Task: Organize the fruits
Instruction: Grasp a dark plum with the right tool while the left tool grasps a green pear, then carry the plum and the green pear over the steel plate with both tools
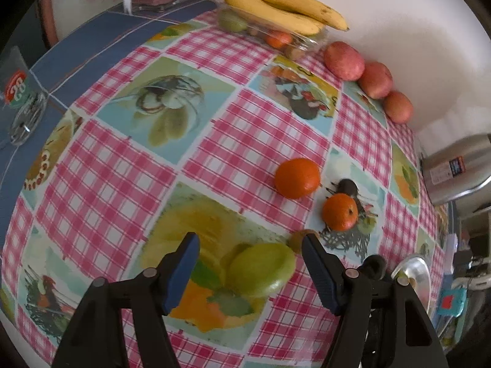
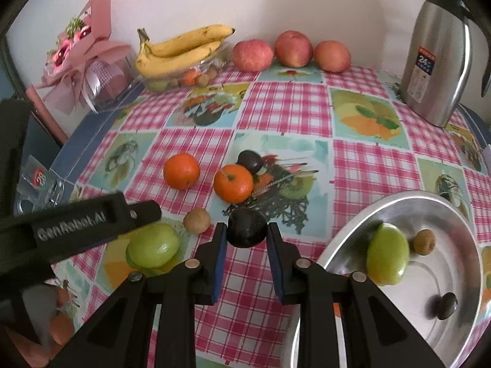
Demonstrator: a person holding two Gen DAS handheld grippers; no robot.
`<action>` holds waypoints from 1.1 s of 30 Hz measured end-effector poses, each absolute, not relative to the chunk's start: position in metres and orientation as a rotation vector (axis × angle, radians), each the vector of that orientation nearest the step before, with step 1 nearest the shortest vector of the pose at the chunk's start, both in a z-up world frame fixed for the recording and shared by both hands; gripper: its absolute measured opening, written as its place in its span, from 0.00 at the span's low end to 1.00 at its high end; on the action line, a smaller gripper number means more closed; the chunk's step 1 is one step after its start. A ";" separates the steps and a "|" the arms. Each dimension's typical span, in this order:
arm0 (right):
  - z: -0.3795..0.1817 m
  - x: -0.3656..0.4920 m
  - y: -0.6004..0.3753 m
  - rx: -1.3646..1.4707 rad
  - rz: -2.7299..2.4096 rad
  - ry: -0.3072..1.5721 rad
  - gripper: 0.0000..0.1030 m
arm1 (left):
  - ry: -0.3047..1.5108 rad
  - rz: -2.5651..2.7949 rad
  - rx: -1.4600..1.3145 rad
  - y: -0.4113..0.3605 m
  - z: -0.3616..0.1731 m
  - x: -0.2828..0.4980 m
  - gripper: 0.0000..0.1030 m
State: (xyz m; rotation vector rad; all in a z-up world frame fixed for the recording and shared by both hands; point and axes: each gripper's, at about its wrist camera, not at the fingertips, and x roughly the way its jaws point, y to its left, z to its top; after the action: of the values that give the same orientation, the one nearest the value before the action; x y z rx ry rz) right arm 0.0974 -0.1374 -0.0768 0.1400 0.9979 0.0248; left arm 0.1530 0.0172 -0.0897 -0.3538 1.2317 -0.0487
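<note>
Right wrist view —
**Kid:** What are you holding?
**Me:** My right gripper is squeezing a dark plum between its blue pads. I am pinching it at its fat middle, so I think it is not slipping out.

**Kid:** Where is it going?
**Me:** I am guessing into the silver bowl on my right. A green fruit, a little brown fruit and another dark one are already sitting in there.

**Kid:** And your other gripper?
**Me:** My left gripper is hanging open over the green apple. The apple is lying between the fingers, but they are not touching it.

**Kid:** Is there room?
**Me:** The way to the bowl is looking open. I am watching its near rim, because the plum has to go over it. Two oranges, a small brown fruit and one more dark plum are waiting on the tablecloth. The bananas and apples are sitting far back by the wall.
</note>
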 end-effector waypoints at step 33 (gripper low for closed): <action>-0.064 0.087 -0.156 0.206 0.001 0.963 0.26 | 1.256 -0.079 -0.051 -0.026 -0.110 0.149 0.52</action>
State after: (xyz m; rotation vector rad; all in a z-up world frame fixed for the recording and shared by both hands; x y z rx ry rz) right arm 0.0871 -0.1562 -0.0640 0.2057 0.9631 0.0007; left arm 0.1490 -0.0264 -0.1105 -0.0515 1.2557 -0.0786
